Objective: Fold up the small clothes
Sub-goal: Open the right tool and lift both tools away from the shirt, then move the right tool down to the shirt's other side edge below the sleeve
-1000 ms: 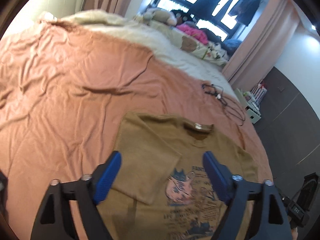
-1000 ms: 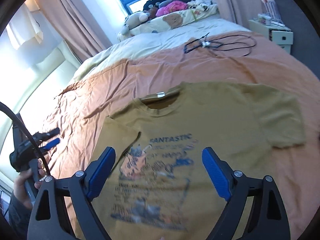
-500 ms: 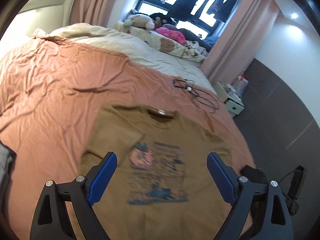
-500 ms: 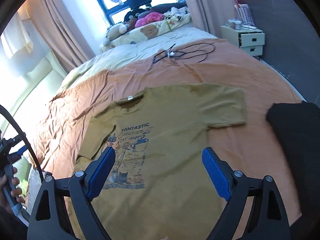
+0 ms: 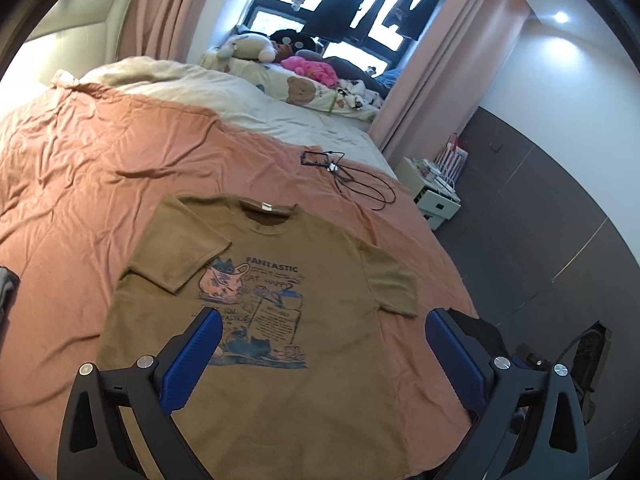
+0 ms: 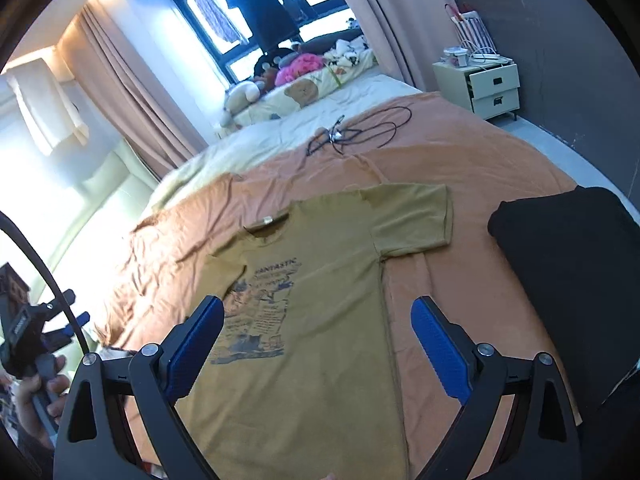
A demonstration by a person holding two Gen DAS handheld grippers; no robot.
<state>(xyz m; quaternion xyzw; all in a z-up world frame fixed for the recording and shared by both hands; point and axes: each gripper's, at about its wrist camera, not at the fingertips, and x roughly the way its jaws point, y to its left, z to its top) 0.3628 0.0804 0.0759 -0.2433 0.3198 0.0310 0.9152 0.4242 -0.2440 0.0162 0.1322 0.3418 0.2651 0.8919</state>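
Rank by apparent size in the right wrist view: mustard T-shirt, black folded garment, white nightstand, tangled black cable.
1. mustard T-shirt
2. black folded garment, partly cut off at the frame edge
3 and 4. white nightstand and tangled black cable look alike; both lie far off, so unsure.

bed [image 5: 100, 184], rumpled orange-pink sheet | olive T-shirt [image 5: 320, 320] flat on sheet, print up, one sleeve folded over chest | black cable [image 5: 352, 178] coiled beyond collar | cream duvet [image 5: 224, 100] toward window | black garment [image 6: 568, 264] on sheet just beside spread sleeve | plush toys [image 5: 256, 46] at far end
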